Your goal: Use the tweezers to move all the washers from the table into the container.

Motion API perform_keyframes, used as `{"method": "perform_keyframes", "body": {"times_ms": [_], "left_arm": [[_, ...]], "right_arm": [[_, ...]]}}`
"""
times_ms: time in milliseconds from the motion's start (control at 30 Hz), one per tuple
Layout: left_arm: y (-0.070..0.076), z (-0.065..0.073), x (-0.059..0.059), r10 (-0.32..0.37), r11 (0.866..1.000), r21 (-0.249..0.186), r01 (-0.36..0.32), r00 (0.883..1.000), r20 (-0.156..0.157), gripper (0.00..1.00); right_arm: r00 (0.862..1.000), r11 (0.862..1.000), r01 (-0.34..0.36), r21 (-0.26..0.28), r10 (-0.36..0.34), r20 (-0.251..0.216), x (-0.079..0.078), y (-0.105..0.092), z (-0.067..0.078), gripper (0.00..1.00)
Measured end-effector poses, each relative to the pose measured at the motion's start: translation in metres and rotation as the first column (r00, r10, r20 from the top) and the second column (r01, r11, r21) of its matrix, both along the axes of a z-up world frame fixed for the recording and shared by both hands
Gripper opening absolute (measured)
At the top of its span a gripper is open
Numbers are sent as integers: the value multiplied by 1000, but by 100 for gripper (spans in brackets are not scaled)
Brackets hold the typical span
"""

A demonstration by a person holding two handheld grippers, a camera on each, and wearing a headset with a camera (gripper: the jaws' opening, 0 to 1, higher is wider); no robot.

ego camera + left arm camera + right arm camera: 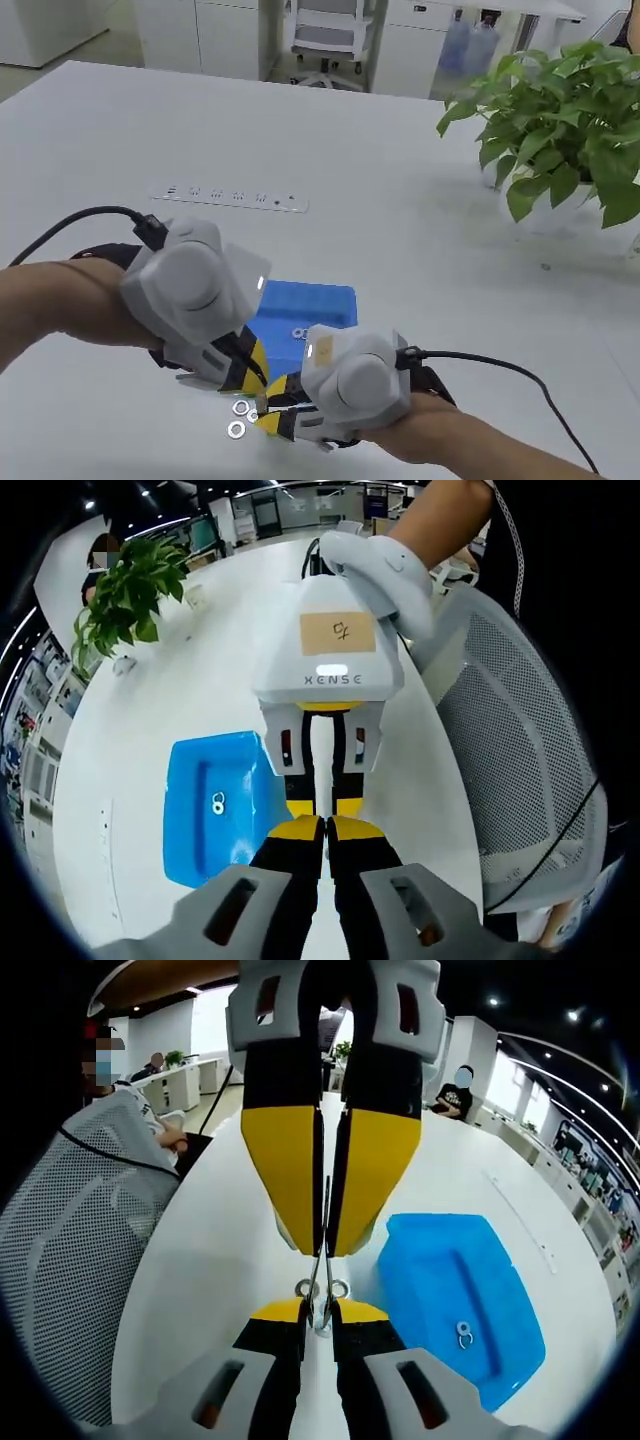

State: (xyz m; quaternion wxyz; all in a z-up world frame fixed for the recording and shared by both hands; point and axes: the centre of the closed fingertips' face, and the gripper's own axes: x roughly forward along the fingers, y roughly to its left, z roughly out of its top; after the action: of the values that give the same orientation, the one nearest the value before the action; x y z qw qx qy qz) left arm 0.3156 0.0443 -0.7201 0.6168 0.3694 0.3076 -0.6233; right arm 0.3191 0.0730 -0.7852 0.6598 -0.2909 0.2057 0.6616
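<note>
- Blue plastic container (pixel 322 300), flat on the white table (pixel 420 210); holds a washer (pixel 465 1334) on its floor (perhaps two touching, too small to count).
- Just outside the container's near edge, on bare tabletop: loose washers (pixel 340 1288), at least two, close together and clear of the container wall.
- Directly over those, beside the same near edge: left gripper (pixel 325 828) and right gripper (pixel 320 1310), set nose to nose with the tips almost meeting.
- Between the two noses, thin steel tweezers (pixel 324 1260), running out of the left gripper's slit and down toward the right gripper's tips, the end just above the loose washers.
- Left gripper's yellow pads pressed nearly together, pinching the tweezers in the narrow slit.
- Right gripper's yellow pads close, with a slim gap left between them (tweezer end lies in that gap; cannot tell whether the pads bear on it).
- Beyond the container's far side, well apart: a white power strip (pixel 230 196) lying flat on the table.
- Farther off, past the container's far right corner: a leafy green plant (pixel 565 120).
- On the near side of the container, off the table's edge: a grey mesh chair (pixel 70 1260).
</note>
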Motion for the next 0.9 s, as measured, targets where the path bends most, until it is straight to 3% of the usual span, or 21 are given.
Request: {"method": "perform_keyframes", "body": {"times_ms": [467, 900], "left_arm": [[0, 1, 6, 2, 1000, -19, -2, 1000, 1, 6], [-2, 0, 9, -10, 1000, -25, 10, 1000, -19, 6]], "right_arm": [[1000, 1000, 13, 4, -13, -5, 3, 0, -2, 12], [999, 999, 45, 19, -45, -20, 4, -1, 2, 12]]}}
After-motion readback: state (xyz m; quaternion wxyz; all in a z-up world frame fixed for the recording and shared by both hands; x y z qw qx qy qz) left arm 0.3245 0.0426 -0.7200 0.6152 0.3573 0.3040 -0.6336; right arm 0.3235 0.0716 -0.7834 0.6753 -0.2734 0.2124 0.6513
